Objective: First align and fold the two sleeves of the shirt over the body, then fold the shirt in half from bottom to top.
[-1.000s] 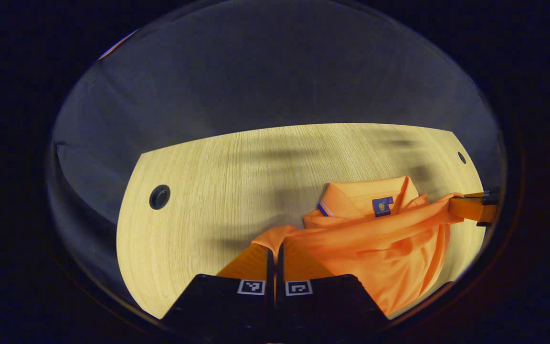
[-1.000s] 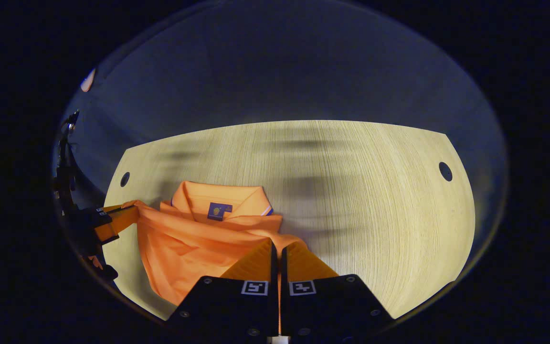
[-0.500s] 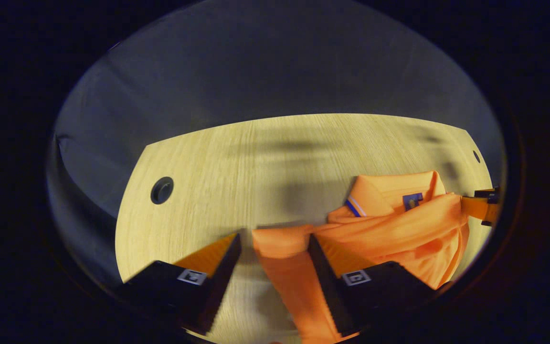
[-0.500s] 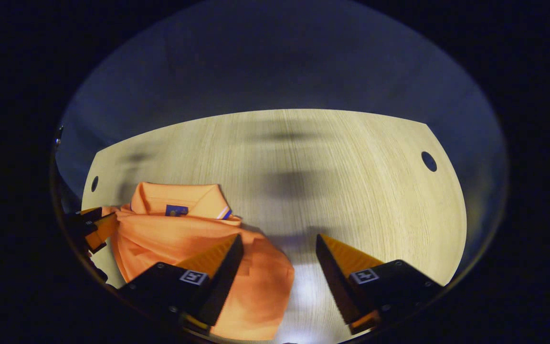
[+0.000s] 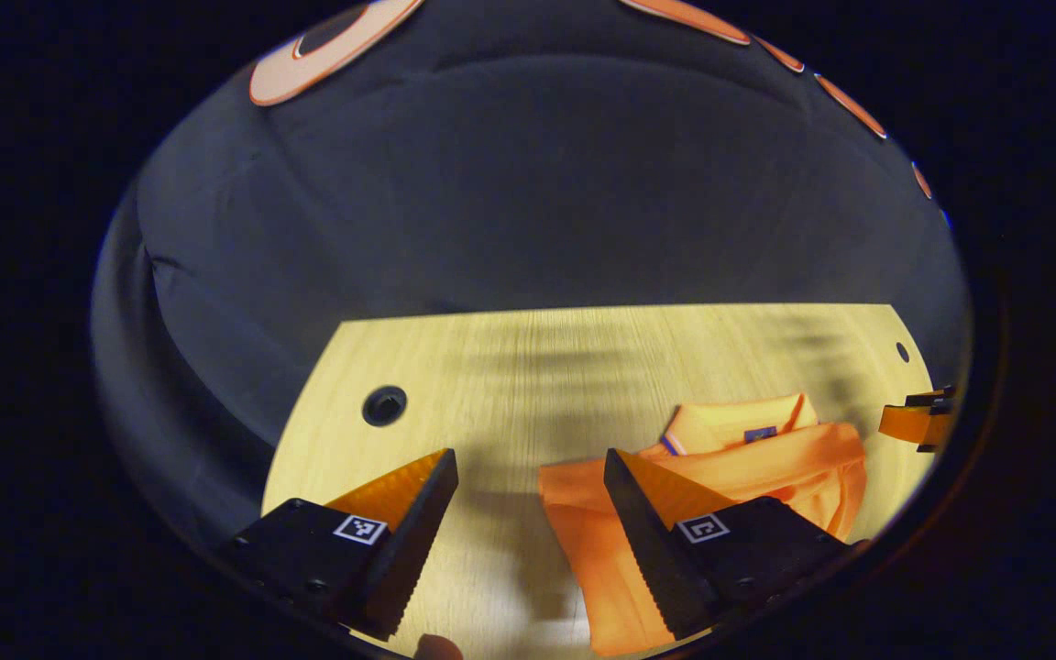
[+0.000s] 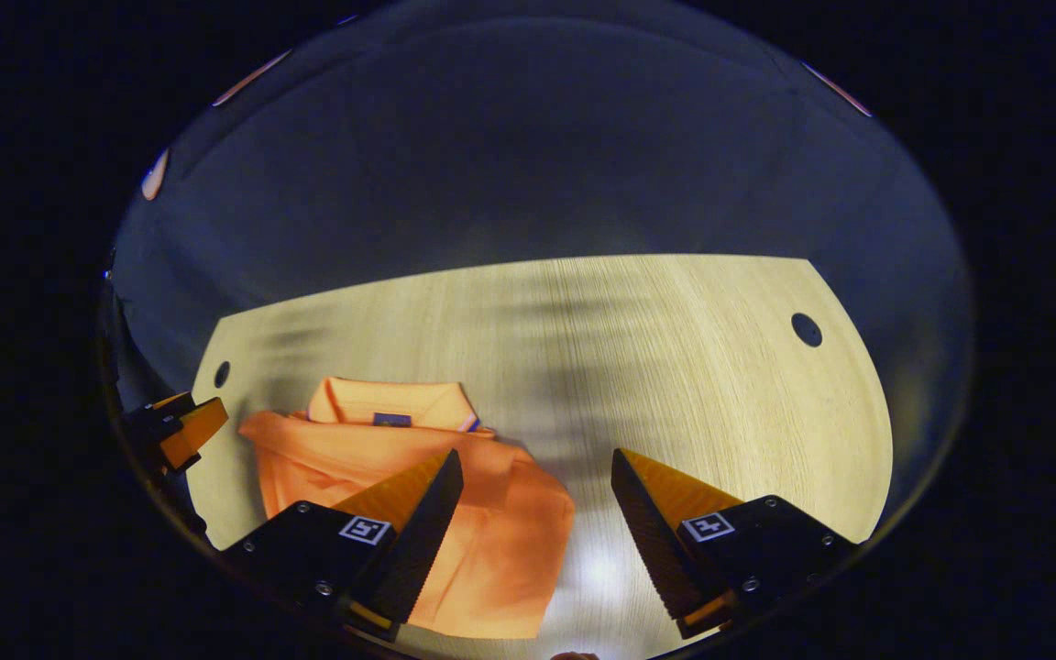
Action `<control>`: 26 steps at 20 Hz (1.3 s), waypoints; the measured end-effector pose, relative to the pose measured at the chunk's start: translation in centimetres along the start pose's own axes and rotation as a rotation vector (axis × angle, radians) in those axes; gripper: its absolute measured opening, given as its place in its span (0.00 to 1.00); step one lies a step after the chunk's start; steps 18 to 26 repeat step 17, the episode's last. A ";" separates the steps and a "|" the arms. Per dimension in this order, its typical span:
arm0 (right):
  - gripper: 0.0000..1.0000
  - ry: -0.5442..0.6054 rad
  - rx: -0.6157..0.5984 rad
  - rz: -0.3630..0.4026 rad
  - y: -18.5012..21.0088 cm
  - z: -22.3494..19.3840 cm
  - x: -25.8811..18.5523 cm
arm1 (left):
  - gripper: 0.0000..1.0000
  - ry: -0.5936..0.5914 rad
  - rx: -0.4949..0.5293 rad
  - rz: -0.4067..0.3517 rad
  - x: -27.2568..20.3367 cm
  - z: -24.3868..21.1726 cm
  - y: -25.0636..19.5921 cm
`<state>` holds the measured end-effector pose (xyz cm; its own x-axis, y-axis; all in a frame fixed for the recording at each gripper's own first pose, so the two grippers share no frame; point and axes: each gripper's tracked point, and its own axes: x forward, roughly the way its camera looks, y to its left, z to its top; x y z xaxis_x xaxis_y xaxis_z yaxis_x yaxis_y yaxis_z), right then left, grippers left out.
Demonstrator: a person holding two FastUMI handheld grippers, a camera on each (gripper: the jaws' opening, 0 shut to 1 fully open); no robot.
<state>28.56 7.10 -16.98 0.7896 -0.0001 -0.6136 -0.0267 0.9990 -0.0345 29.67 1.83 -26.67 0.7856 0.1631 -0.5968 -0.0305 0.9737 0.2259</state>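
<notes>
Since half a second ago both claws had pulled up and back from the shirt; a second ago each was pinched shut on cloth, now neither held anything.

Left claw: jaws wide apart, empty, hanging over the table. Shirt lay ahead and to its right, partly behind its right finger, no contact visible. A hole in the table sat ahead-left.

Right claw: jaws equally wide, empty. Shirt lay ahead-left, running behind its left finger; bare table ahead and to the right.

Judgement: bottom hem looked thrown up near the collar, so the bottom-to-top fold seemed released and the task near done. Fold looked rumpled; next move, if any, would call for squaring edges or backing off without snagging cloth.
</notes>
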 end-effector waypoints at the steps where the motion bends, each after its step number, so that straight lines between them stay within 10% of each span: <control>1: 0.99 -0.033 -0.002 0.016 0.5 0.7 -1.4 | 0.99 -0.049 -0.003 0.001 -1.8 1.8 0.1; 15: 0.99 -0.472 -0.038 0.142 0.7 3.4 -24.3 | 0.98 -0.537 -0.071 0.013 -30.7 8.4 -1.3; 26: 0.99 -0.516 -0.064 0.142 0.5 2.8 -26.0 | 0.98 -0.561 -0.095 0.009 -32.9 7.0 -1.9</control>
